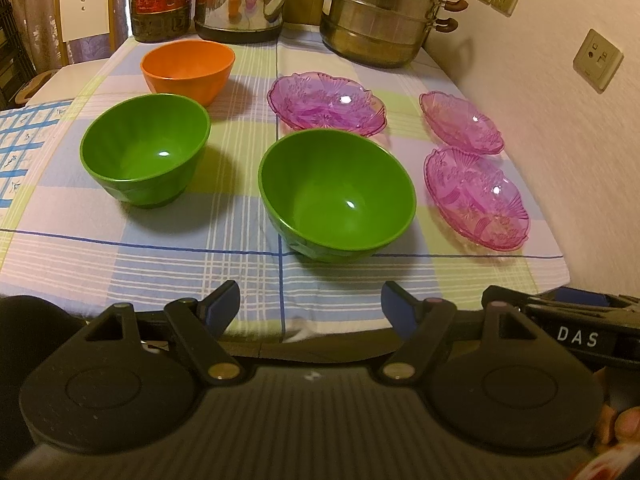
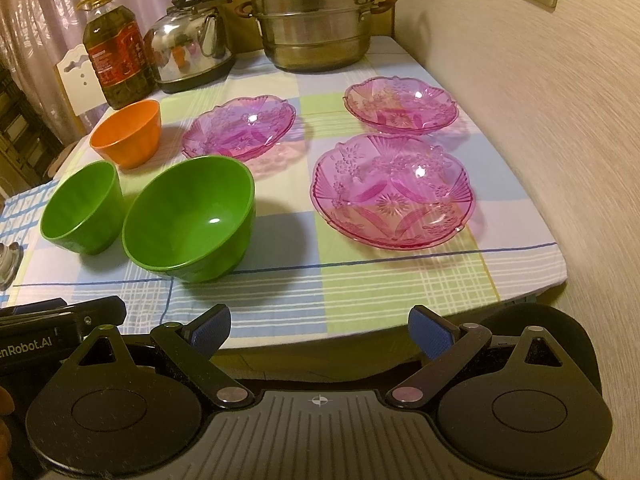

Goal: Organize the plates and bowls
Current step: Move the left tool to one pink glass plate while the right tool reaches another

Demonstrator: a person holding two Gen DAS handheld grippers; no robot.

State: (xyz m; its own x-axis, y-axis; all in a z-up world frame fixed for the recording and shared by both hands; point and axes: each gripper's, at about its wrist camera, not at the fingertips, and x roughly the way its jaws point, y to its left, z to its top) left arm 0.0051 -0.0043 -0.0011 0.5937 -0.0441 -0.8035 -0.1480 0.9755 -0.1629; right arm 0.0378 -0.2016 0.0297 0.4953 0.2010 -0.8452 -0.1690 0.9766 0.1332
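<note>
Bowls [image 1: 336, 196] and plates [image 2: 394, 192] lie untouched; oil bottle [image 1: 162, 0] seemingly cropped; each gripper [image 1: 310, 304] [image 2: 320, 330] gapes empty.

Three bowls [image 1: 336, 192] left — three pink plates [image 1: 476, 196] right, all upright.

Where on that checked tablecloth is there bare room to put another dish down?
The near strip of the checked tablecloth, in front of the large green plastic bowl and the nearest pink glass plate, is bare. A narrower gap runs between those two. The far edge is crowded: oil bottle, steel kettle, steel steamer pot.
</note>
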